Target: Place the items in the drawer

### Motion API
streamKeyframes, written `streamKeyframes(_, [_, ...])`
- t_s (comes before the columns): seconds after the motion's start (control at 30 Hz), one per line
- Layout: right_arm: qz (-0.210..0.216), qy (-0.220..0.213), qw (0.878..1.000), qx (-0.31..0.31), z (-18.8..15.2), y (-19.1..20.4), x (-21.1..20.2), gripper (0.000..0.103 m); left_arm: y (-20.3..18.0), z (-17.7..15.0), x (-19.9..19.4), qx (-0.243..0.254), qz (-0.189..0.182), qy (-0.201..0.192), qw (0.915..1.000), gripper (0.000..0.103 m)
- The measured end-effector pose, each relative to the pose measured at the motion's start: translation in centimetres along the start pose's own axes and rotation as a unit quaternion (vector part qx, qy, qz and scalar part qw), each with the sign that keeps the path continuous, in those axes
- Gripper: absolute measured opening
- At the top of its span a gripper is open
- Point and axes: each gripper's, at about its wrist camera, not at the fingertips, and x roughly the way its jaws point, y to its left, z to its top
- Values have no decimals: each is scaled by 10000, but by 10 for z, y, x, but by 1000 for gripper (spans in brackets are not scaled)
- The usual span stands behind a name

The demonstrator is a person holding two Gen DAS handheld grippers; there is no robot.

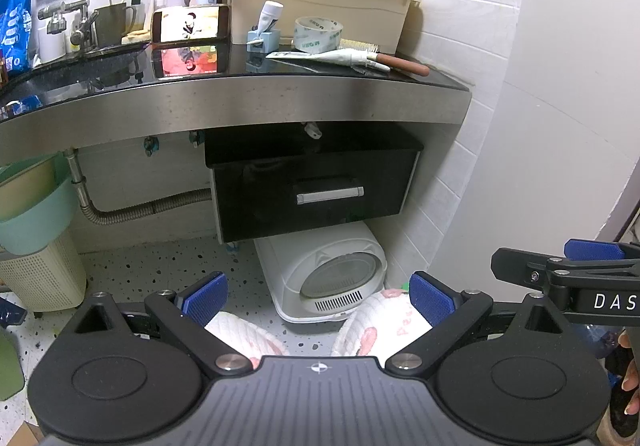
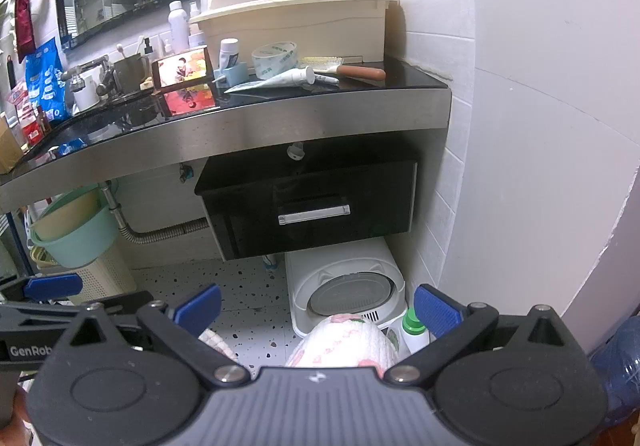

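Observation:
A black drawer (image 1: 312,189) with a silver handle (image 1: 330,194) hangs shut under the counter; it also shows in the right wrist view (image 2: 308,205). On the black countertop (image 1: 280,71) lie a roll of clear tape (image 1: 318,33), a toothpaste tube (image 1: 324,57) and a brown-handled brush (image 1: 384,59). The tape (image 2: 276,59), tube (image 2: 280,79) and brush (image 2: 348,69) also show in the right wrist view. My left gripper (image 1: 320,300) is open and empty, well back from the drawer. My right gripper (image 2: 316,312) is open and empty, beside the left one.
A cream dish bin (image 1: 320,1) stands at the back of the counter beside a phone (image 1: 190,23) and a toothpaste holder (image 1: 264,35). A white round-lidded appliance (image 1: 328,274) sits on the floor under the drawer. Green basins (image 1: 32,205) and a hamper stand left. The wall (image 1: 540,85) closes the right side.

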Motion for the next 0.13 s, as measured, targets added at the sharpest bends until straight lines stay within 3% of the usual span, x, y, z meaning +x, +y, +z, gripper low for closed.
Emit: streamKeyframes(0.13, [2, 3, 10000, -4, -1, 1, -1, 103, 0, -1, 1, 7, 4, 10, 10000, 98])
